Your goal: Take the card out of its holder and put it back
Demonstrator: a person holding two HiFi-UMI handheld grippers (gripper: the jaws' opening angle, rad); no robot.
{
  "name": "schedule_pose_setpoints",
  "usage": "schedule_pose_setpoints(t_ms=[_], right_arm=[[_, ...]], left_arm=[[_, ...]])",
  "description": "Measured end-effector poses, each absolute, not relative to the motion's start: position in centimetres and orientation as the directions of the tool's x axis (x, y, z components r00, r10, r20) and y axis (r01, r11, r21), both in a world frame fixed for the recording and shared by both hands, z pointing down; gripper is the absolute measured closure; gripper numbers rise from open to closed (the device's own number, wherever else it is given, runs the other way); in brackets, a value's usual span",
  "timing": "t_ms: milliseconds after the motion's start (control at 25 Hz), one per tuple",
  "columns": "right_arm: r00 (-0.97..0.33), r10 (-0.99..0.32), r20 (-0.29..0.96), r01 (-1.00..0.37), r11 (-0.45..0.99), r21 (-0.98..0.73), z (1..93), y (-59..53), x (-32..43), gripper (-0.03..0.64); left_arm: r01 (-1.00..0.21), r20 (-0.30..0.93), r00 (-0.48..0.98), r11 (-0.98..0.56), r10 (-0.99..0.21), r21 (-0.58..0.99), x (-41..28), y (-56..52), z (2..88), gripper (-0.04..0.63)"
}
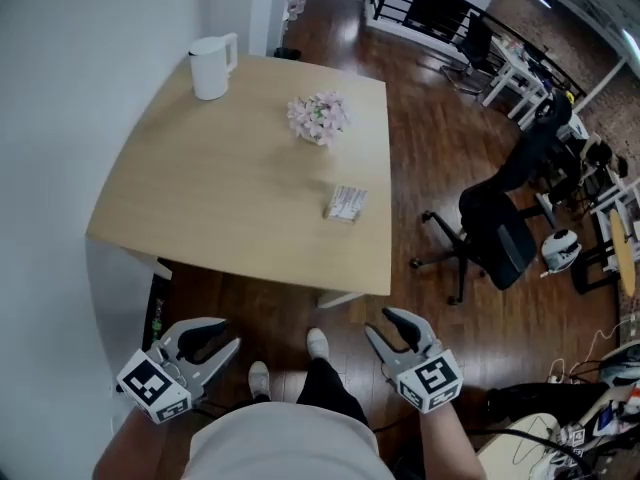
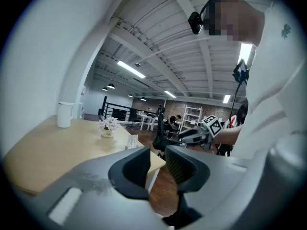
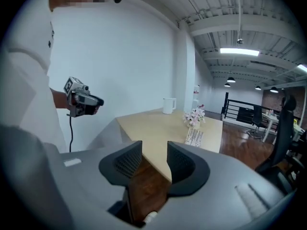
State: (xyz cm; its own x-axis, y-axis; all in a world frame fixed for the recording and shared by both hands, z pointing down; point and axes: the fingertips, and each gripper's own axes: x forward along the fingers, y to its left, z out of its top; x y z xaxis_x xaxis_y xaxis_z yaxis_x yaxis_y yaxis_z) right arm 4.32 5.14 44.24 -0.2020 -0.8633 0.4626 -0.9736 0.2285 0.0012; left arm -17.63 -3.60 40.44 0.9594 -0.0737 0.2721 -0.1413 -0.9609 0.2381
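Left claw (image 1: 225,336): apart, empty | Right claw (image 1: 382,325): wide, empty | Both held low, short of desk (image 1: 200,198): task likely unstarted | Card holder (image 1: 346,204): near right edge, within reach

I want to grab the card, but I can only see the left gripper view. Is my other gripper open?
Observer: Yes. In the right gripper view the right gripper has its jaws apart, with nothing between them.
Operator: Are my grippers over the table?
Observer: No. The head view shows the left gripper and the right one held low, short of the near edge of the pale wooden table.
Operator: So where's the card from up there?
Observer: The small holder of white cards lies near the table's right edge, on the right gripper's side, nearer you than the pot of pink flowers.
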Motion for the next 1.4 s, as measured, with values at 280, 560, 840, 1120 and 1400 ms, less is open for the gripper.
schedule_pose_setpoints(t_ms=[280,560,840,1120,1400], right_arm=[[-0.105,-0.876,0.47,-0.993,0.117,-0.002,43.2,14.8,-0.8,0.449],[-0.068,-0.904,0.421,-0.997,0.076,0.003,41.5,23.1,-4.1,0.459],[-0.041,-0.913,0.406,-0.999,0.041,-0.01,41.7,33.7,-6.3,0.466],[-0.049,-0.915,0.4,-0.999,0.044,-0.021,42.2,41.8,-8.5,0.471],[-0.084,-0.911,0.404,-0.996,0.074,-0.04,43.0,46.6,-10.3,0.474]], left_arm=[[-0.011,0.212,0.977,-0.974,0.038,0.225,-17.3,1.0,39.9,0.489],[0.083,0.198,0.972,-0.977,0.123,0.197,-16.4,8.2,39.4,0.489],[0.123,0.188,0.969,-0.973,0.16,0.194,-16.8,18.8,38.5,0.489],[0.088,0.233,0.963,-0.977,0.133,0.193,-20.4,27.1,39.1,0.489],[0.044,0.28,0.955,-0.979,0.1,0.197,-22.0,31.4,39.5,0.489]])
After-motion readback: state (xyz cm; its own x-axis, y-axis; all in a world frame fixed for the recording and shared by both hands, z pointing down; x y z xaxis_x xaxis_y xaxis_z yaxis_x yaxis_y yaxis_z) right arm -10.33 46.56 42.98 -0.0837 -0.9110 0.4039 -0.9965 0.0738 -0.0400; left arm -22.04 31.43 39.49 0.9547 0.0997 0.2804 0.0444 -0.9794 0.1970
